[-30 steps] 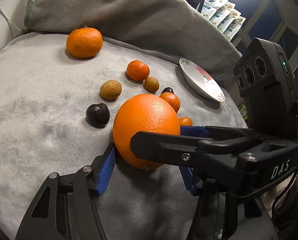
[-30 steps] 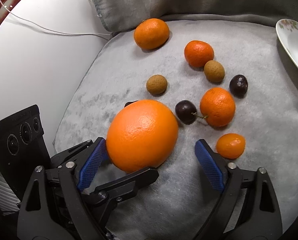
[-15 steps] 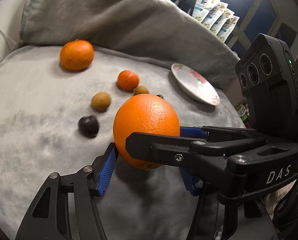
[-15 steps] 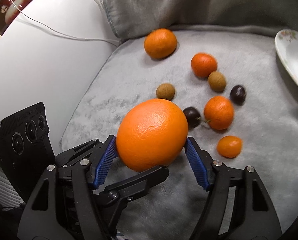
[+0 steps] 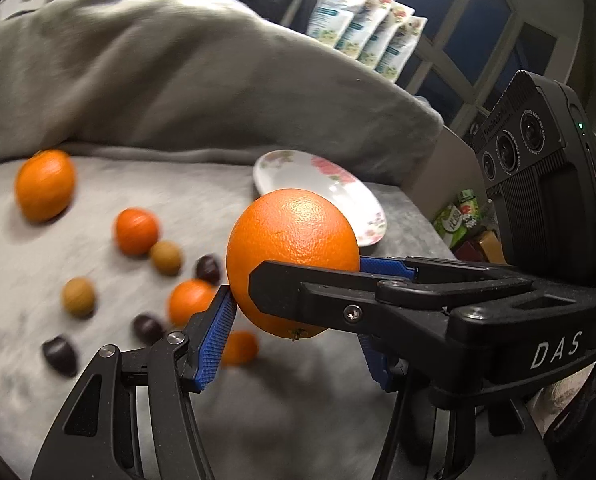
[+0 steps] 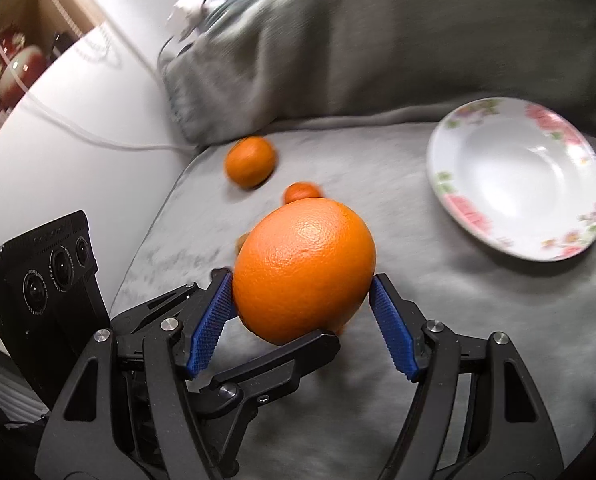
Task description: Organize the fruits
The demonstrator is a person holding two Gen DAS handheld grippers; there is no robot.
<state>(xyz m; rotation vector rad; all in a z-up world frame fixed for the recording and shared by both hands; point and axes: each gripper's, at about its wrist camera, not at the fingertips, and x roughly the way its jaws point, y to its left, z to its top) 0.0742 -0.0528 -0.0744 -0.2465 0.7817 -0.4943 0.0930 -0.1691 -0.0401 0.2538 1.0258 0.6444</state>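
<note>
Both grippers are pinching the same big round orange [image 6: 304, 270], lifted clear of the grey plush cushion [image 6: 438, 320]: right gripper [image 6: 300, 312] on its sides, left gripper [image 5: 293, 316] crossing underneath. The white floral-rimmed plate [image 6: 516, 178] lies ahead and to the right of the right gripper, empty, nothing in between. Small tangerines, brown nuts and dark plums [image 5: 149, 326] sit off to the left, out of the way.

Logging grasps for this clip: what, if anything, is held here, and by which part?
The large orange is held by both grippers at once: the right gripper and left gripper each press their blue fingers against its opposite sides.
</note>
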